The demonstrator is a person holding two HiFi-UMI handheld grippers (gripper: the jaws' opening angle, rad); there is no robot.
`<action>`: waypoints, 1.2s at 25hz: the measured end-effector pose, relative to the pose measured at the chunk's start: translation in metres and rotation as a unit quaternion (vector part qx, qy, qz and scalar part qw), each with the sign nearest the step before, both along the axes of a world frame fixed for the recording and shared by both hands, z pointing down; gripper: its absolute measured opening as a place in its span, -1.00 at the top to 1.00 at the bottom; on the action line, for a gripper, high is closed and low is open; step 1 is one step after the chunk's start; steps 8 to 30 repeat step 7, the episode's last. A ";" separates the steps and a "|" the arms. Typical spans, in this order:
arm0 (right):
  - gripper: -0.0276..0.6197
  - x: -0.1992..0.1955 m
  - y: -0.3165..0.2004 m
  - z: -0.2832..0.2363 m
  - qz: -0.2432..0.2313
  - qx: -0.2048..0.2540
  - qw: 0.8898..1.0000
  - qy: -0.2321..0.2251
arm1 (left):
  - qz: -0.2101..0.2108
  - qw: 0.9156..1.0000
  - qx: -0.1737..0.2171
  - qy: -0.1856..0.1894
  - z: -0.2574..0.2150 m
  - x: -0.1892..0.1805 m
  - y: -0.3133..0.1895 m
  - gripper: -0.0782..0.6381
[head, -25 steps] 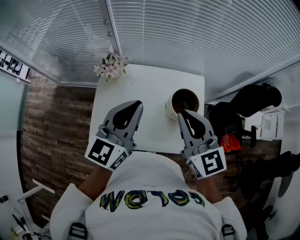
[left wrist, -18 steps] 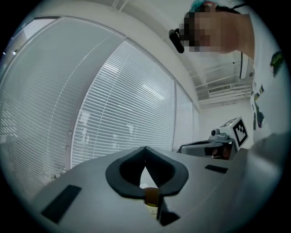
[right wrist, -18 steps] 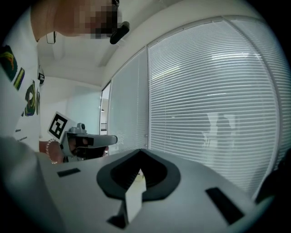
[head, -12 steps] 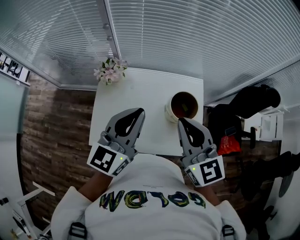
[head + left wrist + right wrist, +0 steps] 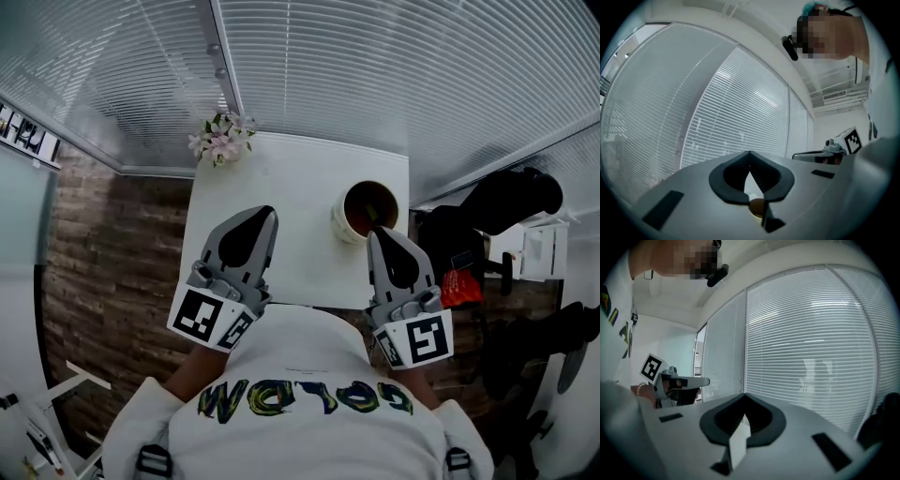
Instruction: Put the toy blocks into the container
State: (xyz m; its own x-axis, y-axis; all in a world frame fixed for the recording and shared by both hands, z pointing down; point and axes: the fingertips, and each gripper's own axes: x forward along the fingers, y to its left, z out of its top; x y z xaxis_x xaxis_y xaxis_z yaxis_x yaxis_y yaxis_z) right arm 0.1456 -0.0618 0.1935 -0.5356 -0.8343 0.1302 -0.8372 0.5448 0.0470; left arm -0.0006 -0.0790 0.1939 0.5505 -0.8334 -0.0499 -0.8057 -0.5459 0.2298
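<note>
A round tan container (image 5: 337, 221) with a dark inside stands at the right of the white table (image 5: 300, 187). I cannot make out any toy blocks on the table, and I cannot tell what lies in the container. My left gripper (image 5: 266, 212) hovers over the table's near left part, shut with nothing in it. Its tips meet in the left gripper view (image 5: 749, 152), and the container (image 5: 757, 206) shows through the gap below them. My right gripper (image 5: 376, 231) is shut and empty too (image 5: 744, 394), its tip just at the container's near edge.
A small vase of pale flowers (image 5: 220, 138) stands at the table's far left corner. White blinds (image 5: 375, 75) run behind the table. Dark bags or a chair (image 5: 511, 202) and a red item (image 5: 457, 284) lie to the right, brick-patterned floor (image 5: 103, 262) to the left.
Both grippers have turned to point more straight ahead. The left one has shifted slightly left, and the right one slightly right, toward the container's near edge.
</note>
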 end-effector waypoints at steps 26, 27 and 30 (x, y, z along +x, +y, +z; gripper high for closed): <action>0.89 0.003 -0.004 -0.002 0.013 0.001 1.000 -0.004 | -0.022 1.000 -0.003 0.002 0.001 -0.012 -0.004 0.75; 0.89 0.003 -0.004 -0.002 0.013 0.001 1.000 -0.004 | -0.022 1.000 -0.003 0.002 0.001 -0.012 -0.004 0.75; 0.89 0.003 -0.004 -0.002 0.013 0.001 1.000 -0.004 | -0.022 1.000 -0.003 0.002 0.001 -0.012 -0.004 0.75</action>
